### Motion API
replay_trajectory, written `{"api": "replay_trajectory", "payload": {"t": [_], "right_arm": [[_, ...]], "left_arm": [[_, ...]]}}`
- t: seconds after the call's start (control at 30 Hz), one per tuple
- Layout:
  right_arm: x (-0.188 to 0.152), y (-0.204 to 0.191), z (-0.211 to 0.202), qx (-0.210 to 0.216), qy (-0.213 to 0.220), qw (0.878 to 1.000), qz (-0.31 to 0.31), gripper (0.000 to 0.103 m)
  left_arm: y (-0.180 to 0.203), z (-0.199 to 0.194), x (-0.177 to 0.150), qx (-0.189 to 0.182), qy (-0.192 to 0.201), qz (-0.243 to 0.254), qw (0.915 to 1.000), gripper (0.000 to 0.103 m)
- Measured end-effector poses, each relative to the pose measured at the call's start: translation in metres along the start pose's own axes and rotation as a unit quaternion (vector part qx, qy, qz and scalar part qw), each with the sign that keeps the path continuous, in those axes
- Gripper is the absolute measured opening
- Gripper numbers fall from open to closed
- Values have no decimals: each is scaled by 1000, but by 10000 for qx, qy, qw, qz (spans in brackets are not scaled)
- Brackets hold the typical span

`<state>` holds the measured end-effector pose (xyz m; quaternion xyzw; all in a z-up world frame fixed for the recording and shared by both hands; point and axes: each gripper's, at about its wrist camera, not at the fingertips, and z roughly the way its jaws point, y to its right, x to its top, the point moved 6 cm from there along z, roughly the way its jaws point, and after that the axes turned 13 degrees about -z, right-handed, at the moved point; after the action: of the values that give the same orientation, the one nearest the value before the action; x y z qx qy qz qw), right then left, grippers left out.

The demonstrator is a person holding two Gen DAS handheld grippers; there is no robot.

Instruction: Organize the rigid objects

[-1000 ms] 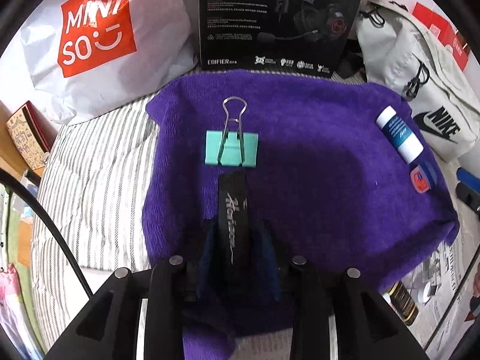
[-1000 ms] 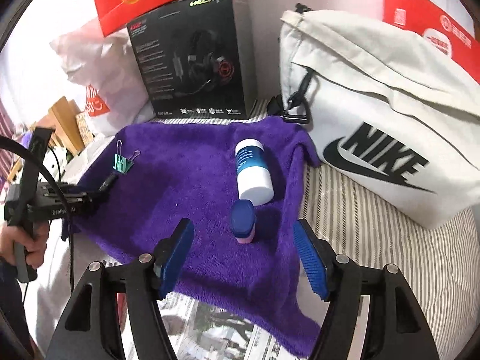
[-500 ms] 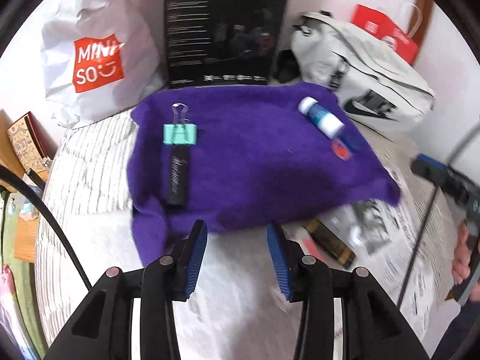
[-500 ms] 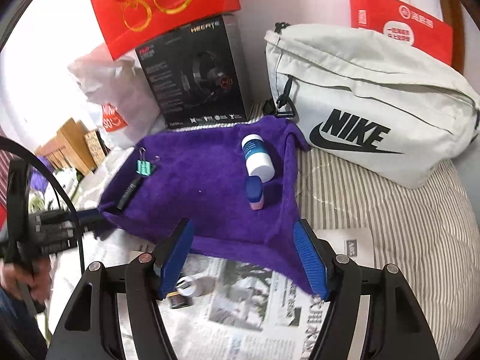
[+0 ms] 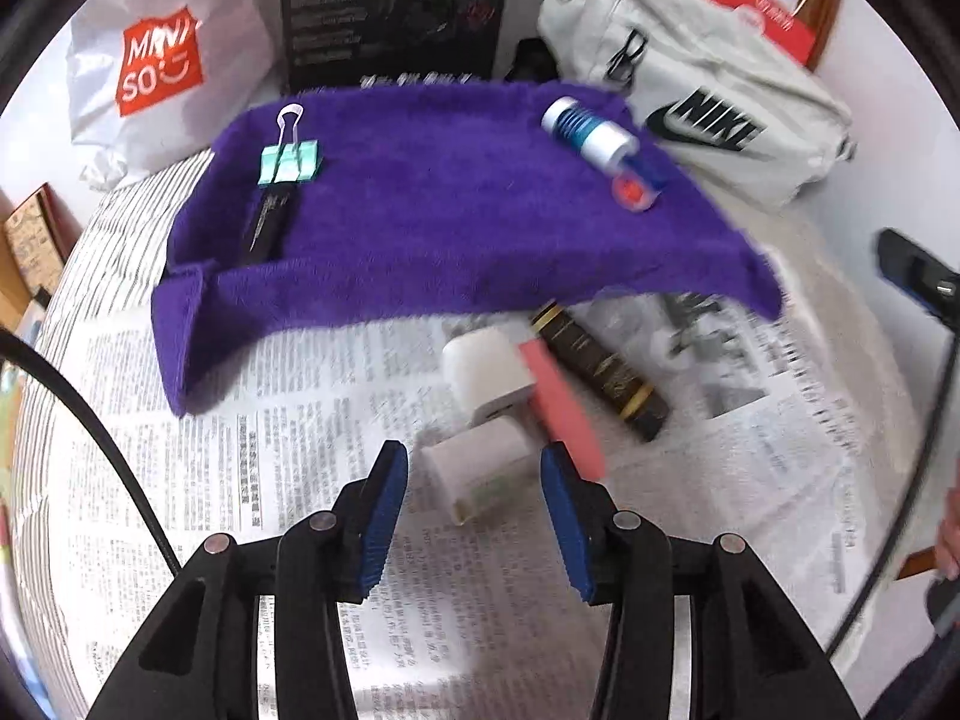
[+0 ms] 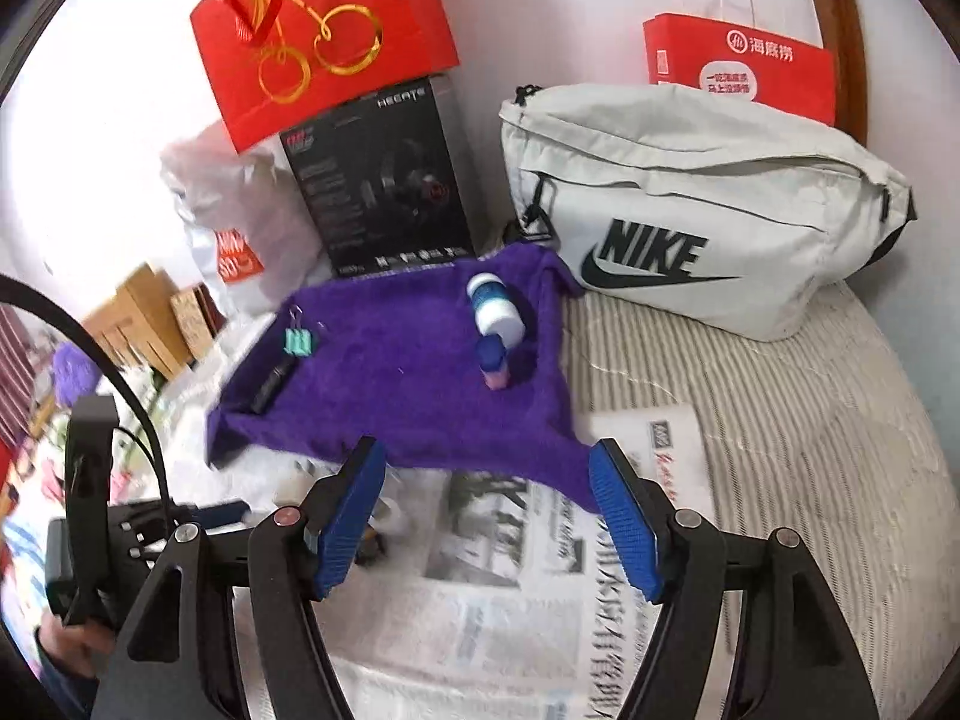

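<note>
My left gripper (image 5: 474, 480) hangs with jaws apart over the newspaper (image 5: 252, 420) — a white charger block (image 5: 480, 471) lies just between its tips. My right gripper (image 6: 486, 516) is spread too, near the purple cloth (image 6: 408, 372).

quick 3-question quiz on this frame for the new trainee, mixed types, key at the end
1. True or false: the left gripper is shut on the binder clip.
2. Multiple choice: the pink bar lies on A) the purple cloth B) the newspaper C) the Nike bag.
3. Fill in: the thing nearest the left gripper's open jaws is a white ____.

Key:
1. False. Both it and the right gripper are open and hold nothing; the clip lies on the cloth.
2. B
3. charger (by its look; the frame is blurred)
</note>
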<state>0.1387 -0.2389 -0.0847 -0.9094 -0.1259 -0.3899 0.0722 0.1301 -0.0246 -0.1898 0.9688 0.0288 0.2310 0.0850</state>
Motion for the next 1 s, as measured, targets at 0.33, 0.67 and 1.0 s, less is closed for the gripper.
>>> {"api": "replay_trajectory", "payload": {"t": [0.33,0.67,1.0], "right_arm": [[-16,-6,9,320,-54,9995,-54,70],[-33,-22,29,466,-334,9978,-333,70],[-37,-52,52,658,-334,9956,-572,70]], "left_arm": [[-15,-2,-7,195,120,-108,9997,44],[-8,3,0,127,592,106,9981,30],[-52,-10,-4,600,931,195,9937,29]]}}
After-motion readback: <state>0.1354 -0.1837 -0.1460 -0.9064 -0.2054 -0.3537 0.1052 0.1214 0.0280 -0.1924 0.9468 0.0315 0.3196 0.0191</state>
